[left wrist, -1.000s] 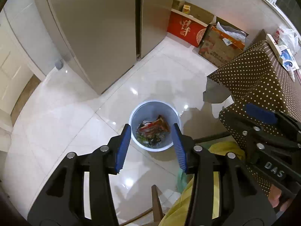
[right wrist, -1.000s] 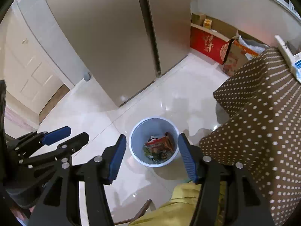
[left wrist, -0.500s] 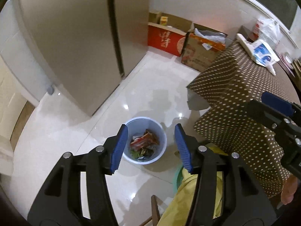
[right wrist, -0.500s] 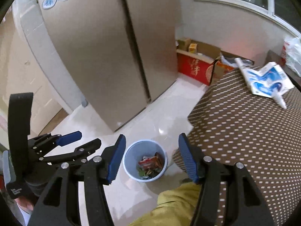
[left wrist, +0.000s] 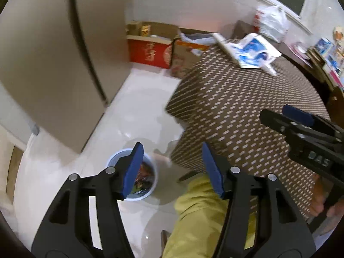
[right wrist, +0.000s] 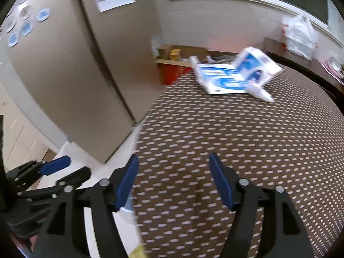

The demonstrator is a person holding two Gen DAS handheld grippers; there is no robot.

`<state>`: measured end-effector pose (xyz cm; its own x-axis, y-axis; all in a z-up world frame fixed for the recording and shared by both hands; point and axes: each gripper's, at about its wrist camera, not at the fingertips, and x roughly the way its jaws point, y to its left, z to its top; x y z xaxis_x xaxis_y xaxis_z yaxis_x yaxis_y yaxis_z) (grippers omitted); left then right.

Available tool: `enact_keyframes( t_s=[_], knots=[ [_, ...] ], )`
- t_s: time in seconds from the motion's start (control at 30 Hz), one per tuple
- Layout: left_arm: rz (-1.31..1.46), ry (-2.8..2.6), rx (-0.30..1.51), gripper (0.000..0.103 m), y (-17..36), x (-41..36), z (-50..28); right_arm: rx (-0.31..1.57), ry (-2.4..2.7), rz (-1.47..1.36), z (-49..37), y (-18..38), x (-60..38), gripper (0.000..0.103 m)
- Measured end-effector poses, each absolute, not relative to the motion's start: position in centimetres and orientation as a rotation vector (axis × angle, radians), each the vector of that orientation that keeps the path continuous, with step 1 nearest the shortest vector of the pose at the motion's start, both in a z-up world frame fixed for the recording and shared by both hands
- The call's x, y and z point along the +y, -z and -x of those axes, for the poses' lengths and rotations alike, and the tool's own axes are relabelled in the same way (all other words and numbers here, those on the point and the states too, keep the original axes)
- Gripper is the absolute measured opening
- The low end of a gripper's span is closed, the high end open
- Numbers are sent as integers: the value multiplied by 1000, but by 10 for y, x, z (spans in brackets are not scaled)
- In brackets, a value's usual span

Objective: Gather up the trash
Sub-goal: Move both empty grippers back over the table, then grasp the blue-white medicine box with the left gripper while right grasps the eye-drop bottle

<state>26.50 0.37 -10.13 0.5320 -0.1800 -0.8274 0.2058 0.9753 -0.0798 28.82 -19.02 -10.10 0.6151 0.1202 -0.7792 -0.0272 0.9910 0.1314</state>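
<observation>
Trash is already seen in the floor bin, blue-white packaging is left on the dotted table, and left gripper and right gripper are opening, empty.

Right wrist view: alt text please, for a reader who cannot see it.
The right gripper, fingers opening and empty, points over a brown dotted tablecloth toward a flattened blue-and-white carton at its far side. The left gripper shows at lower left, beside a beige fridge.
</observation>
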Motion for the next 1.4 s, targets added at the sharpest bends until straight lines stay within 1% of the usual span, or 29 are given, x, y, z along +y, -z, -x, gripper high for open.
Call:
enact_keyframes(
  t_s=[0.03,0.17,0.2,0.23,0.27,0.33,0.4,0.67,0.8,0.83,0.87,0.9,0.93,1.0,1.03,1.07,1.1,1.13,1.17,1.23,1.3,1.4],
  knots=[
    [-37,239,978,58,100,-4,-268,907,-66,-120,-291,102,-199,74],
    [-51,291,976,62,96,-33,-285,926,18,-157,-309,108,-240,80],
    [-56,309,975,66,94,-42,-291,930,36,-152,-314,109,-246,82],
    [-62,318,973,70,94,-49,-295,934,56,-143,-320,110,-254,82],
    [-70,322,969,71,93,-56,-299,938,91,-130,-329,112,-264,82],
    [-87,332,962,77,92,-72,-309,943,119,-128,-342,114,-279,82],
    [-89,355,959,79,92,-85,-321,955,124,-141,-355,117,-294,82],
    [-80,399,966,81,100,-125,-383,993,64,-95,-411,132,-316,82],
    [-38,433,960,81,103,-141,-420,972,19,-56,-427,134,-317,82],
    [-28,439,961,81,105,-144,-428,970,11,-50,-430,135,-316,77],
    [-19,442,964,81,107,-148,-436,978,0,-47,-433,137,-316,69],
    [-11,441,971,81,110,-153,-446,960,1,-21,-435,137,-317,59],
    [-10,438,975,80,112,-158,-454,950,-4,-4,-436,136,-317,41],
    [-6,429,985,80,119,-167,-467,948,-25,-6,-434,134,-321,24],
    [-4,421,996,75,123,-170,-472,950,-34,-24,-432,134,-325,24],
    [-4,413,1009,63,127,-172,-476,953,-33,-34,-430,133,-329,24],
    [-15,393,1010,43,130,-173,-479,956,-24,-36,-427,132,-333,24],
    [-30,373,982,26,128,-173,-478,958,-8,-31,-423,132,-336,24],
    [-31,375,984,26,128,-171,-478,959,7,-29,-420,131,-341,24],
    [7,392,1000,16,127,-165,-479,961,31,-47,-412,130,-349,24],
    [8,369,1002,9,125,-160,-475,959,48,-76,-405,129,-356,24],
    [-11,353,983,5,120,-154,-464,947,55,-94,-388,127,-358,24]
  ],
)
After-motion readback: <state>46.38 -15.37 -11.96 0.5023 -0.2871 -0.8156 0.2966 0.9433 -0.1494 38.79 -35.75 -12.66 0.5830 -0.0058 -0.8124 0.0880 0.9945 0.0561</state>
